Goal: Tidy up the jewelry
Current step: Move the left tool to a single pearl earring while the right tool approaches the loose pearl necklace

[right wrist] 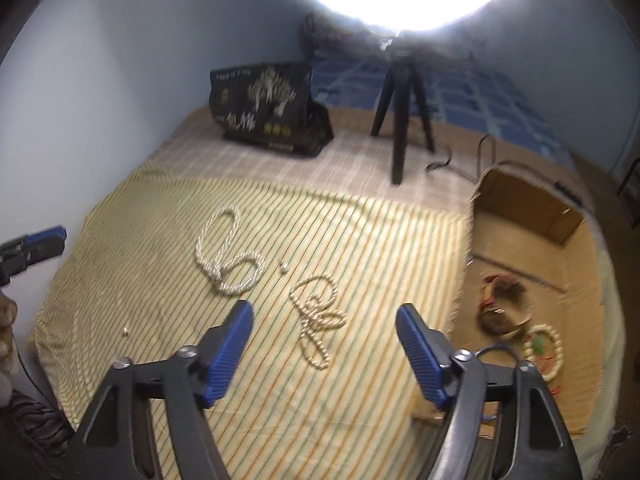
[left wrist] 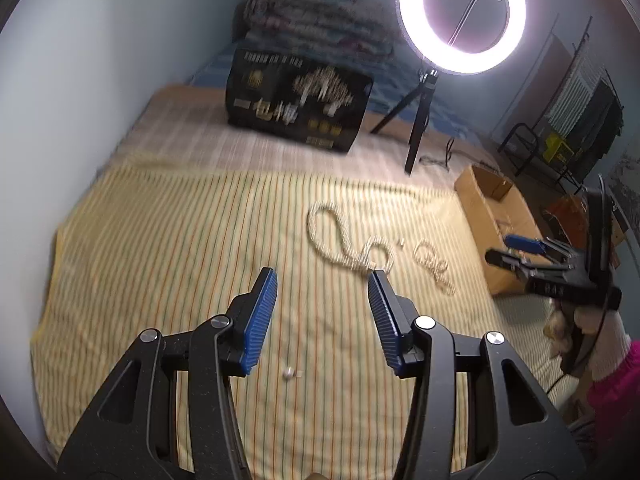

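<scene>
**Pearl strands on striped cloth**

Left gripper [left wrist: 322, 276] half open, empty. Right gripper [right wrist: 324, 308] wide apart, empty, above small pearl necklace [right wrist: 316, 320]. Farther, long pearl necklace [right wrist: 226, 256]. At right, cardboard box [right wrist: 532, 240] with bracelet [right wrist: 546, 350].

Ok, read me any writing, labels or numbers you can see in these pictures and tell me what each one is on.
"包" on the black bag: first of two large gold characters, lower front; the second is too blurred to read.
Row of small characters along the bag's top edge: blurred, unreadable.
Small gold badges along the bag's bottom: unreadable.
Cardboard box, striped cloth, ring light: no text visible.
</scene>
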Available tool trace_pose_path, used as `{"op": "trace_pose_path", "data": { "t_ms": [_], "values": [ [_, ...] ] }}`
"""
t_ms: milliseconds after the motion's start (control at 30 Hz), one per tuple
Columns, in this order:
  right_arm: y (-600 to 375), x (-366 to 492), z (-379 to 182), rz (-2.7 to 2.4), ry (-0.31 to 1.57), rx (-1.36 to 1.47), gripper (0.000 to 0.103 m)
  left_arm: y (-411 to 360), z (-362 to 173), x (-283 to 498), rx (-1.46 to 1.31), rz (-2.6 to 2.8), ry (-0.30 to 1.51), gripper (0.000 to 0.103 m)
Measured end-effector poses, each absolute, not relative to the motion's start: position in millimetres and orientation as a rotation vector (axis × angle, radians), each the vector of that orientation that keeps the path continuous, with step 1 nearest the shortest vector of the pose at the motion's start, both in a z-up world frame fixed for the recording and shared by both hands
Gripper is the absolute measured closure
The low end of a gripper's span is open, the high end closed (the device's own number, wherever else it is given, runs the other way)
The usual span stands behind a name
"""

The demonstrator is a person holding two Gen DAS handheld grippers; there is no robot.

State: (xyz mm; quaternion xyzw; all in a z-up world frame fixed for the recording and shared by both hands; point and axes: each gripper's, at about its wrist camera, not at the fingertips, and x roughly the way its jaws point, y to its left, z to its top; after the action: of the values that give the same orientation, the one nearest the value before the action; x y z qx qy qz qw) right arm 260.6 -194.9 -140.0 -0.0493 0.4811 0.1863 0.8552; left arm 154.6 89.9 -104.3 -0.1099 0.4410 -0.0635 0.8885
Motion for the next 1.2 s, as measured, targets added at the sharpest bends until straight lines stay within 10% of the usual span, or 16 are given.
{"op": "trace_pose_path", "data": {
  "t_ms": [333, 1200],
  "values": [
    [-178, 263, -174, 0.43, 1.094, -0.158, 0.05, 89, -157, 122, -0.298, -0.114, 1.027, 0.068],
    [-162, 276, -204, 0.414, 1.153, -0.179, 0.056, 77, -229, 127, -0.337, -0.023, 1.11, 0.079]
  ]
}}
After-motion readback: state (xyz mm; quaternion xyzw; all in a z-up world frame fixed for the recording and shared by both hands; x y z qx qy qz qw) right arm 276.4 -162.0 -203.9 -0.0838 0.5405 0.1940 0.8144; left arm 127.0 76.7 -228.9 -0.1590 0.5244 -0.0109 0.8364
